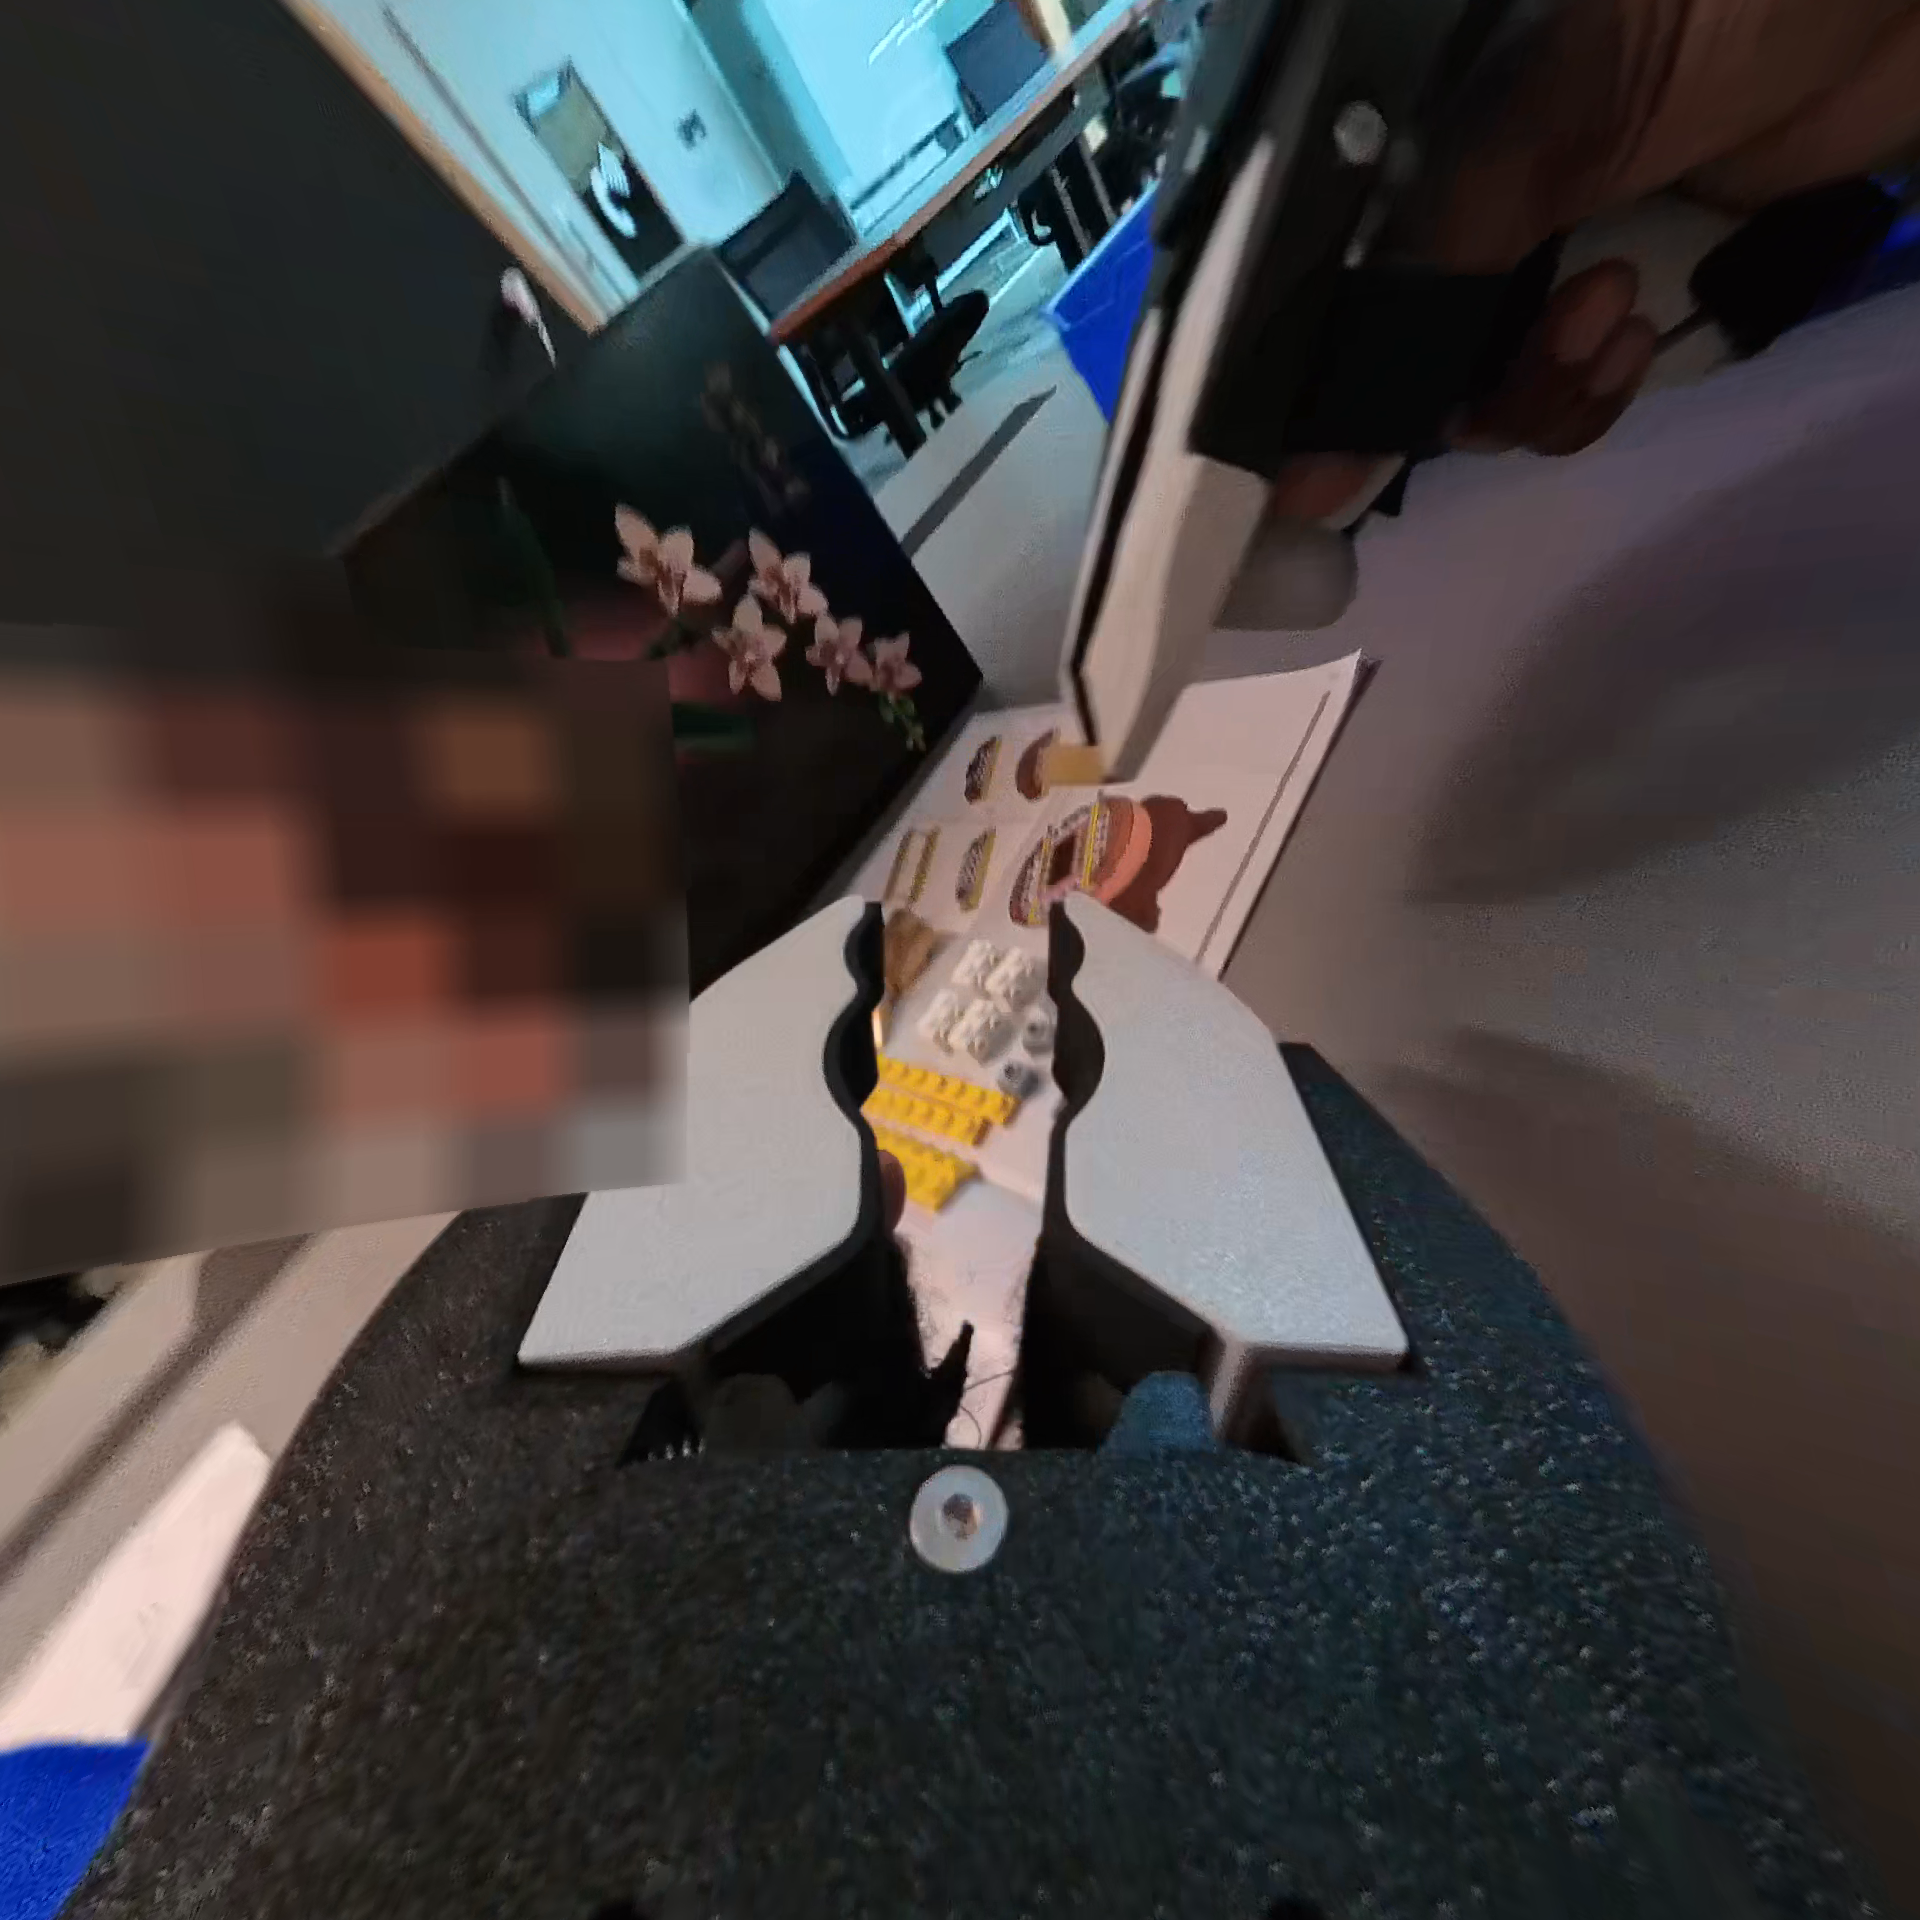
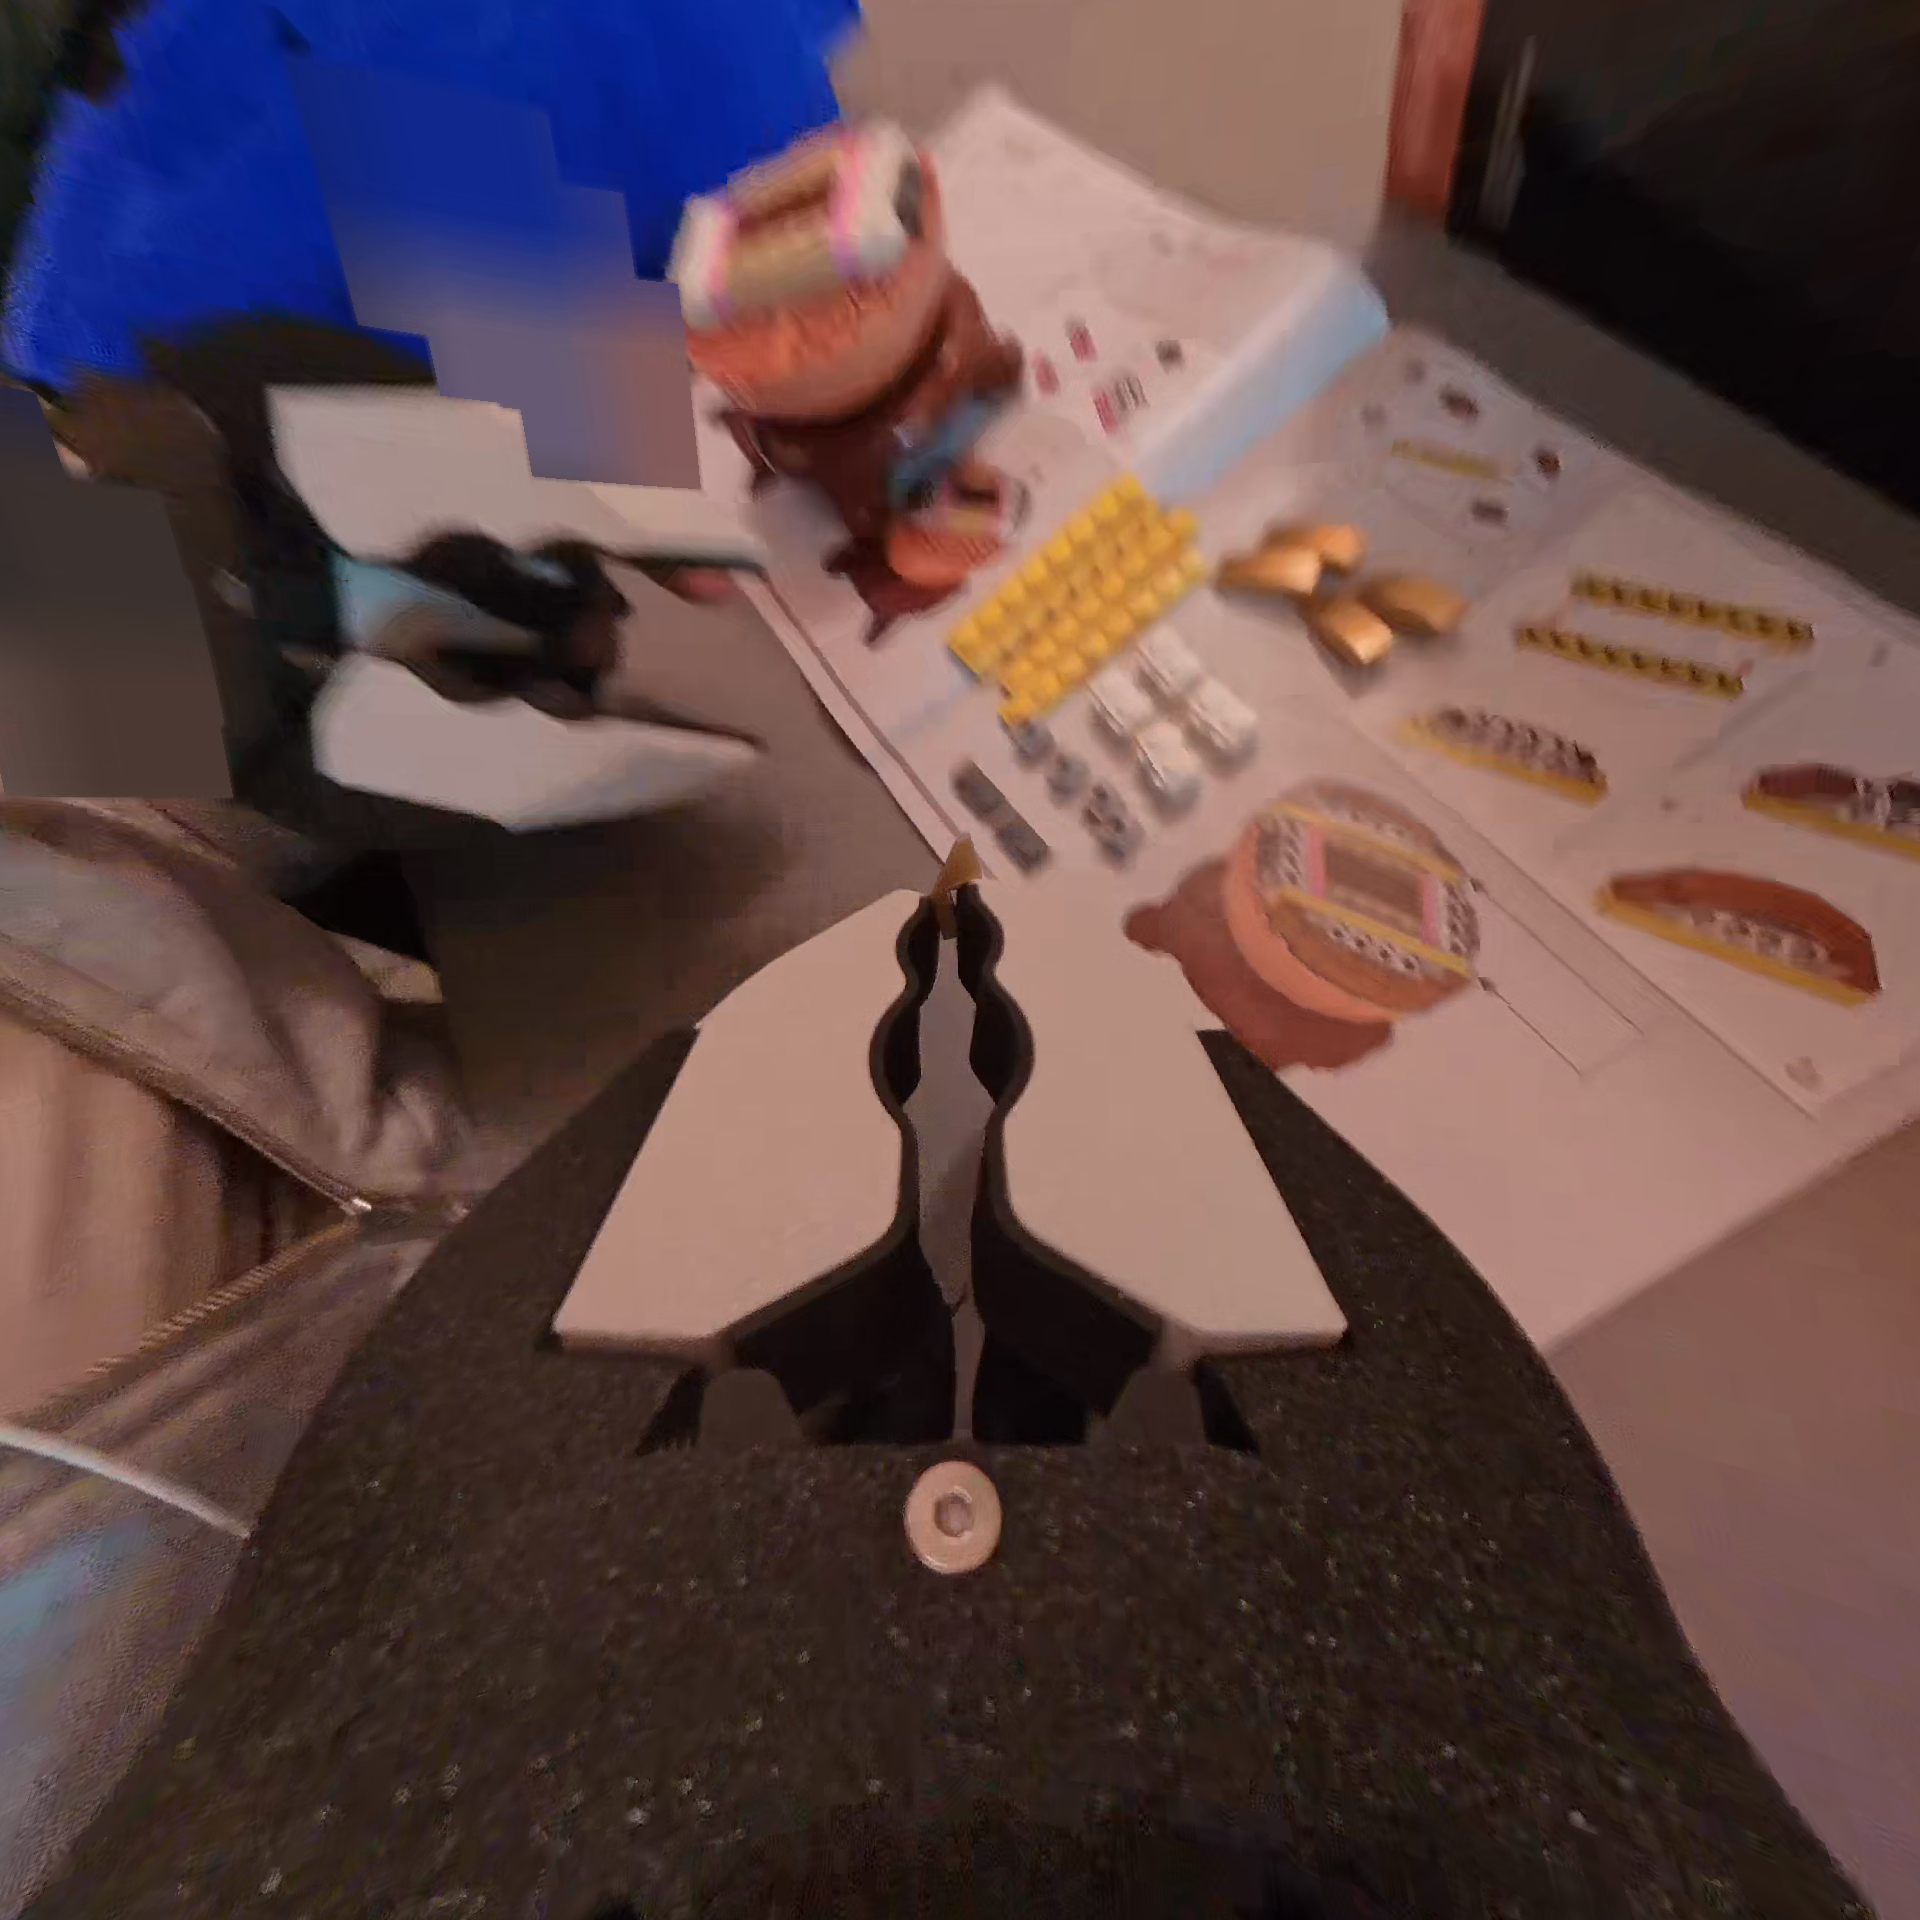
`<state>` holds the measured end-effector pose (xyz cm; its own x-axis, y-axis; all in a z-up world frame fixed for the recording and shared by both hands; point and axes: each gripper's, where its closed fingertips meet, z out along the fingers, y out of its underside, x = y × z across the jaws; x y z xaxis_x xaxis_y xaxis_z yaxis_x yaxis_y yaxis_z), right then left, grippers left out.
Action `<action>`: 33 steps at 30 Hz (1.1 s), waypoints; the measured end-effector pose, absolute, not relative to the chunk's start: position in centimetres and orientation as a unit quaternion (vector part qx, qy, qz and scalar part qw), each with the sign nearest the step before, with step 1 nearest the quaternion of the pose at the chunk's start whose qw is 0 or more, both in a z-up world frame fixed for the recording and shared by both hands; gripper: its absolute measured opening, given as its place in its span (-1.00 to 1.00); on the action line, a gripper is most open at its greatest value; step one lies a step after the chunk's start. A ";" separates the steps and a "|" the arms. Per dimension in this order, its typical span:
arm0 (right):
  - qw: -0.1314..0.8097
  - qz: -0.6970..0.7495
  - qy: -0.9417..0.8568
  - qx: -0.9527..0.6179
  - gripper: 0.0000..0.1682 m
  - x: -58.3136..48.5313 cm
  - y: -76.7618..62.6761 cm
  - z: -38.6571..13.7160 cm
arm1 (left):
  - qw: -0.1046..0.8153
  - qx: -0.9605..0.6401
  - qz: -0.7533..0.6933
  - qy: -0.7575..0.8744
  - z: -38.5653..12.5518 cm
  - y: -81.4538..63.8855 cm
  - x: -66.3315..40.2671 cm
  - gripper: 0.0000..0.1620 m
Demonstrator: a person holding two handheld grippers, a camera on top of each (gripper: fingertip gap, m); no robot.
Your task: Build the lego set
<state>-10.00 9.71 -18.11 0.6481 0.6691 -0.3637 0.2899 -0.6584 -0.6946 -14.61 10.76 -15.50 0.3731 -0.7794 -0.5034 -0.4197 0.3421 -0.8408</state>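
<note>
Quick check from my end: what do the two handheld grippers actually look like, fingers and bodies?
Both match: the left gripper and right gripper have flat pale grey fingers with wavy black inner pads, on a speckled black body with one silver screw.

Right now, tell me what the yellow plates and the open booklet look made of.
Yellow plates: hard moulded plastic, fairly glossy, judging by the crisp rows of studs. Open booklet: thin printed paper, seemingly matte, lying flat with a fold; blur leaves the sheen uncertain.

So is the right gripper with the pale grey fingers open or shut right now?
Shut: the right gripper pinches a small tan piece at its tips, the jaws nearly meeting there. What the piece is stays too blurred to tell.
</note>
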 end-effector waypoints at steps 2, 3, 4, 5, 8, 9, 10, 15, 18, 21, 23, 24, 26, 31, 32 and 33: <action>0.271 0.283 -0.296 -0.871 -0.96 -9.2 10.0 -20.1 | 0.592 -0.590 -0.179 0.519 -16.2 10.9 -16.0 -0.65; 0.261 0.272 -0.306 -0.874 -0.96 -9.2 10.2 -20.8 | 0.580 -0.605 -0.195 0.510 -16.5 11.0 -16.6 -0.66; 0.259 0.262 -0.324 -0.871 -0.96 -9.5 10.3 -21.1 | 0.572 -0.616 -0.207 0.501 -16.7 11.0 -17.2 -0.67; 0.259 0.246 -0.346 -0.868 -0.96 -9.7 10.4 -21.4 | 0.567 -0.624 -0.215 0.493 -16.8 11.0 -17.7 -0.67; 0.241 0.182 -0.408 -0.862 -0.95 -9.9 10.5 -22.7 | 0.560 -0.641 -0.227 0.474 -16.9 11.2 -18.8 -0.66; 0.232 0.164 -0.421 -0.861 -0.95 -9.8 10.5 -23.1 | 0.559 -0.645 -0.230 0.469 -17.0 11.2 -19.1 -0.67; 0.221 0.150 -0.432 -0.862 -0.95 -9.8 10.4 -23.4 | 0.557 -0.648 -0.234 0.464 -17.1 11.2 -19.2 -0.67; 0.203 0.115 -0.457 -0.858 -0.95 -9.7 10.4 -23.5 | 0.554 -0.648 -0.241 0.464 -17.3 10.9 -19.4 -0.68; 0.193 0.103 -0.464 -0.858 -0.94 -9.7 10.4 -23.5 | 0.552 -0.645 -0.243 0.469 -17.3 10.8 -19.3 -0.68; 0.186 0.100 -0.465 -0.860 -0.94 -9.6 10.3 -23.6 | 0.552 -0.644 -0.245 0.470 -17.3 10.7 -19.2 -0.68; 0.186 0.097 -0.470 -0.857 -0.94 -9.6 10.3 -23.7 | 0.552 -0.643 -0.248 0.469 -17.2 10.7 -19.3 -0.68; 0.187 0.095 -0.470 -0.857 -0.93 -9.5 10.3 -23.7 | 0.553 -0.643 -0.248 0.469 -17.2 10.7 -19.3 -0.68; 0.188 0.092 -0.472 -0.856 -0.90 -9.4 10.2 -23.8 | 0.552 -0.642 -0.249 0.469 -17.2 10.7 -19.3 -0.68; 0.222 0.090 -0.489 -0.839 -0.89 -9.1 10.0 -23.5 | 0.553 -0.638 -0.245 0.477 -17.3 10.5 -19.2 -0.68; 0.227 0.090 -0.492 -0.835 -0.89 -9.1 10.0 -23.6 | 0.553 -0.637 -0.245 0.479 -17.4 10.5 -19.1 -0.67; 0.235 0.089 -0.494 -0.832 -0.91 -9.1 10.2 -23.7 | 0.553 -0.635 -0.245 0.480 -17.4 10.5 -19.1 -0.67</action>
